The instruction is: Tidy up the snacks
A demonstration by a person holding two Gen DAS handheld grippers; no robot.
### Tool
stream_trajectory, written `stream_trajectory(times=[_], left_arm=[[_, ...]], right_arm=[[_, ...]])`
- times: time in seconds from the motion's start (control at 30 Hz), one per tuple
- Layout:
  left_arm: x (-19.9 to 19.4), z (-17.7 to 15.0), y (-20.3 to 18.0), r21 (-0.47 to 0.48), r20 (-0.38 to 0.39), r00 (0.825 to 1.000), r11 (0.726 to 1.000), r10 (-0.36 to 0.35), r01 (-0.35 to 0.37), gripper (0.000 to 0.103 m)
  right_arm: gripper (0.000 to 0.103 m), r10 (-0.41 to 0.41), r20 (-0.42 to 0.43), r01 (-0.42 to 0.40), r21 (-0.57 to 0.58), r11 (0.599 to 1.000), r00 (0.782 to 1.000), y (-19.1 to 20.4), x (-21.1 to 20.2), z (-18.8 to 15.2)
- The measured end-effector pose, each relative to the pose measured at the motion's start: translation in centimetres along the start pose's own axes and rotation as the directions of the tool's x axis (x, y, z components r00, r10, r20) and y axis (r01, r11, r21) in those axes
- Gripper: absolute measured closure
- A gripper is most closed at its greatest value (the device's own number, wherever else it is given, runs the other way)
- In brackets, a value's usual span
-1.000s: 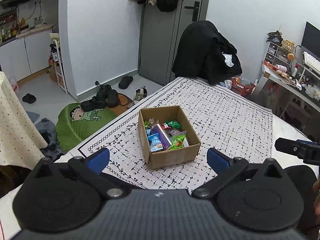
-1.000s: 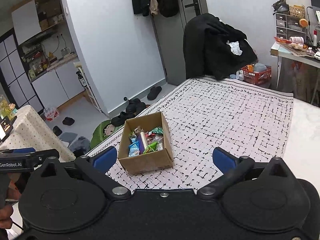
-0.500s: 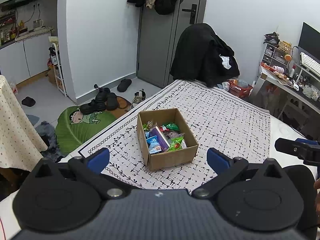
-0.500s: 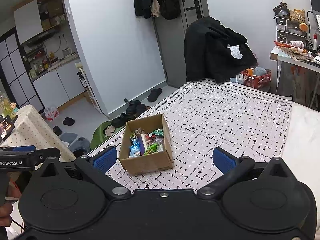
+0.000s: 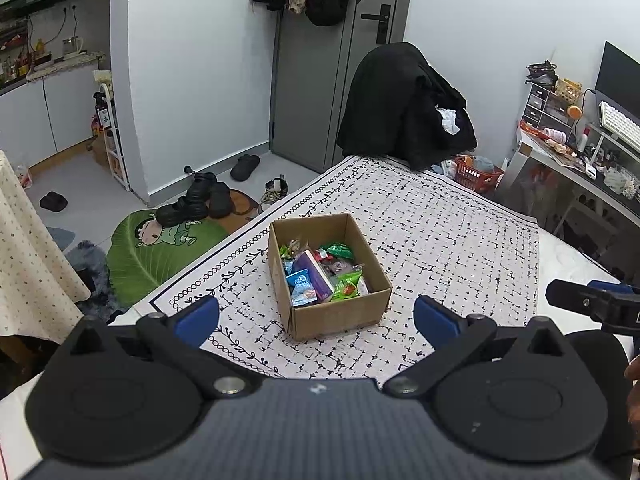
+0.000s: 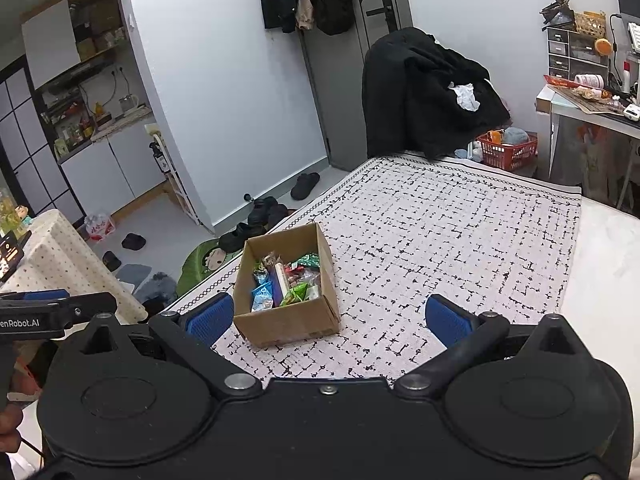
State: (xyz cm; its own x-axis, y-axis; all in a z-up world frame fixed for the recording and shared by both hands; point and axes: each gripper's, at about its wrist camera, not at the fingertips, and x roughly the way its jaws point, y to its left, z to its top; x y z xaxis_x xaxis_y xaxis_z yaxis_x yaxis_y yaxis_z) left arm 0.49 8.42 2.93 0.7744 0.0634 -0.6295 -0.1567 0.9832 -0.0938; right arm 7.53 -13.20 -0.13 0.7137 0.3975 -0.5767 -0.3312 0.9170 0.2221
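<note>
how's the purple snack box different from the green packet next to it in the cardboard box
The purple snack box is a rigid, flat-sided carton lying at a slant; the green packet is a soft, crinkled wrapper. The purple one looks longer. Both lie loose inside the cardboard box, untouched by either gripper.

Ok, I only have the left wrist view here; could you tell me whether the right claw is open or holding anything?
Observer: The right claw is open, its blue pads wide apart with nothing between them.
Operator: Thank you. Where does the open brown cardboard box of snacks sit relative to it?
Observer: Ahead of it on the patterned cloth, much nearer its left pad than its right.
Operator: And is there anything on the dotted-cloth side table?
Observer: Yes, a dark device with a lit screen stands at its near edge.
</note>
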Motion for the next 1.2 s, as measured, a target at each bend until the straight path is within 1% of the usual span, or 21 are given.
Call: stream_trajectory(times=[1.2], left_arm=[[-0.47,0.17,-0.31,-0.008,0.002,1.000,1.000,0.001,-0.001,0.000]], right_arm=[[0.000,-0.001,0.003,0.001,-0.007,1.000,1.000,-0.07,-0.20,0.15]])
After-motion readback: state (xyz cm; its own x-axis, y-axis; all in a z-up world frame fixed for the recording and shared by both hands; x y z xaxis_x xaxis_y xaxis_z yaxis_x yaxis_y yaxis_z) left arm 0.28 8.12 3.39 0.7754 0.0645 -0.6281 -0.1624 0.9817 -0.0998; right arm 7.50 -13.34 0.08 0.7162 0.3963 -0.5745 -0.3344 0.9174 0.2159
